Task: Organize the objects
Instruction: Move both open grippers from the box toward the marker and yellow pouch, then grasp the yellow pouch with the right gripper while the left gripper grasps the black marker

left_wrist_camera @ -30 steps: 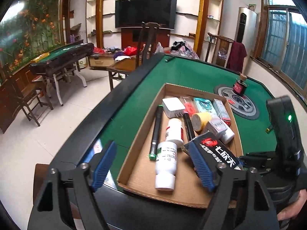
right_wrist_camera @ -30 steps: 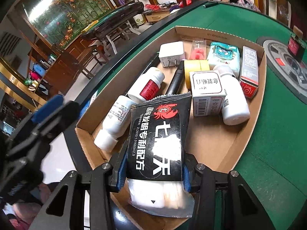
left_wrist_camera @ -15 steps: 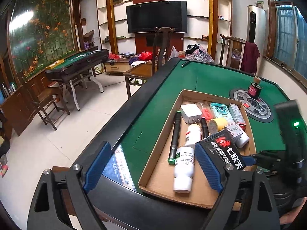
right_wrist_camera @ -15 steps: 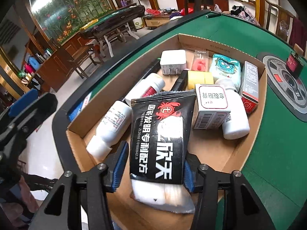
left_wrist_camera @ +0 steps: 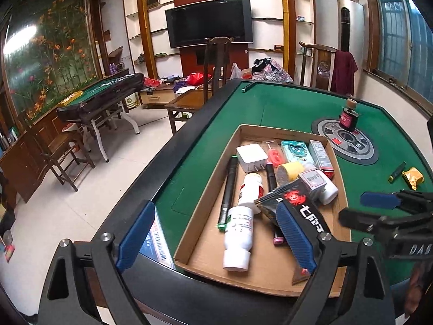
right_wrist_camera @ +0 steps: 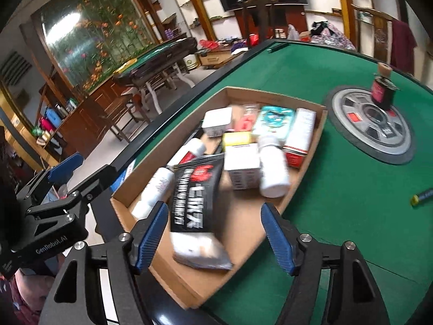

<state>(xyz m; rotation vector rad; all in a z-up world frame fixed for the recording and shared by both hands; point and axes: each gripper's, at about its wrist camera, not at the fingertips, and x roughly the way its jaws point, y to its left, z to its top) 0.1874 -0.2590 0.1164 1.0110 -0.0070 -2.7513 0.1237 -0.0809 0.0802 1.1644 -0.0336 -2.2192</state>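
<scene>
Here, in the left wrist view, the left gripper [left_wrist_camera: 213, 233] stands released, its blue ribbed pads wide apart and nothing between them. The shallow brown cardboard tray [left_wrist_camera: 205, 189] sits on the green felt table [left_wrist_camera: 284, 108] near the table's black edge. Inside the tray, the black foil sachet with a red crab emblem and white lettering [left_wrist_camera: 297, 203] lies toward the near right side, partly hidden behind the left gripper's right pad. Left of the sachet lie two white plastic bottles [left_wrist_camera: 238, 235] and a long black pen-shaped tube [left_wrist_camera: 228, 187]. At the tray's far end sit a white square charger [left_wrist_camera: 251, 157] and a teal packet [left_wrist_camera: 296, 151]. Beyond the tray, a dark ink bottle [left_wrist_camera: 349, 116] stands on the round grey centre panel [left_wrist_camera: 360, 146]. The right gripper [left_wrist_camera: 373, 211] is seen to the right of the tray. In the right wrist view, which is blurred, the right gripper [right_wrist_camera: 213, 233] is released; its jaws have just been opening, and the sachet [right_wrist_camera: 194, 200] lies in the tray [right_wrist_camera: 186, 276] between the pads, touching neither. The left gripper [right_wrist_camera: 67, 178] shows at the tray's left, open.
</scene>
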